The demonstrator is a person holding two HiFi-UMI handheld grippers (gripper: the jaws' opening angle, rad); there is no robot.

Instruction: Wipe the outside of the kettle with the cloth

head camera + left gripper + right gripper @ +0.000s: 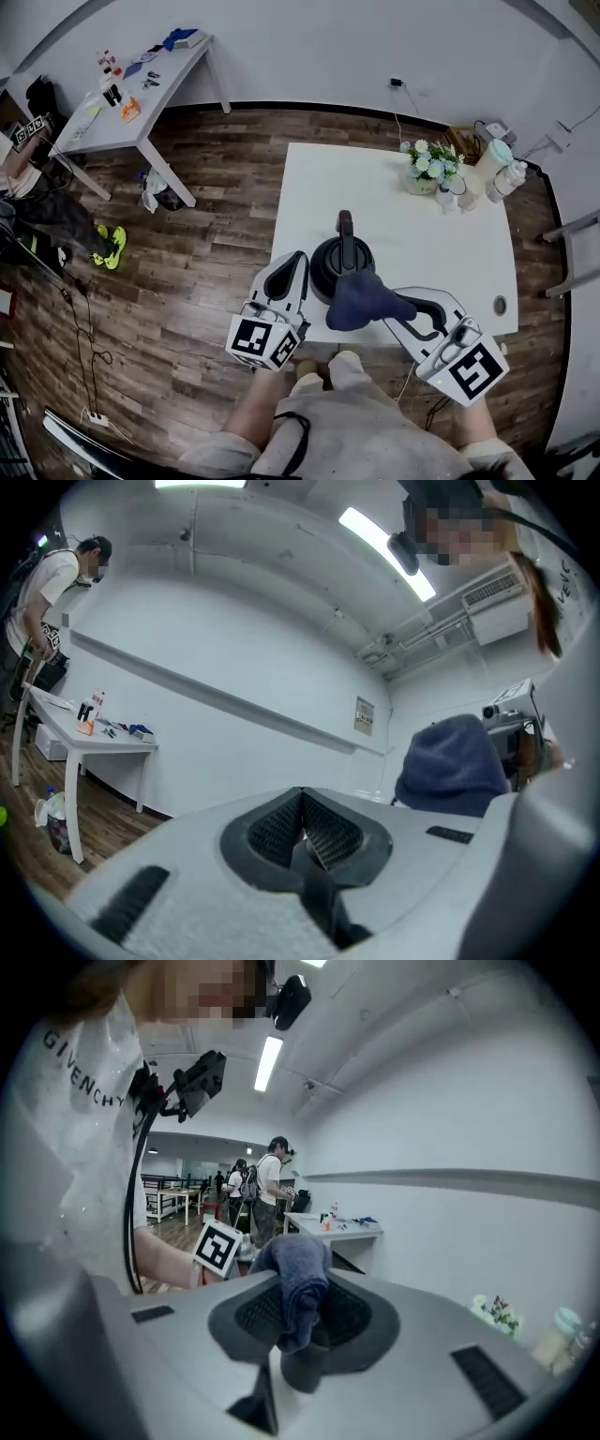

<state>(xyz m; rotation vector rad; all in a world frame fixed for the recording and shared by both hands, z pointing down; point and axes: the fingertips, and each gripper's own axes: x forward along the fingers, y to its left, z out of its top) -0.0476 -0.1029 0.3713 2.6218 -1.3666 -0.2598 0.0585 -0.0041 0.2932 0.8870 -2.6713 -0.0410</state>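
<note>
- While the right gripper (pixel 302 1324) pinches it, the blue cloth (pixel 361 298) rests on the black kettle (pixel 330 267), at the white table (pixel 427 230)'s near edge.
- Left gripper (pixel 305 836), jaws pressed together and empty, sits just left of it.

Centre: white square table (pixel 309 178) on the wood-plank floor (pixel 216 244); the person (pixel 347 431) stands at its near edge.
Near edge: black round kettle (pixel 330 264) on the table, left of the middle.
Left of kettle: left gripper (pixel 302 261) just beside it, jaws together with nothing between.
Right of kettle: dark blue bunched cloth (pixel 361 298) between the jaws of the right gripper (pixel 398 305), over the kettle's near-right side.
Far right corner: small pot of white flowers (pixel 429 167) on the table, pale bottles (pixel 492 167) just right of it.
Back left: long white desk (pixel 141 103) against the wall (pixel 309 47), well apart from the table.
</note>
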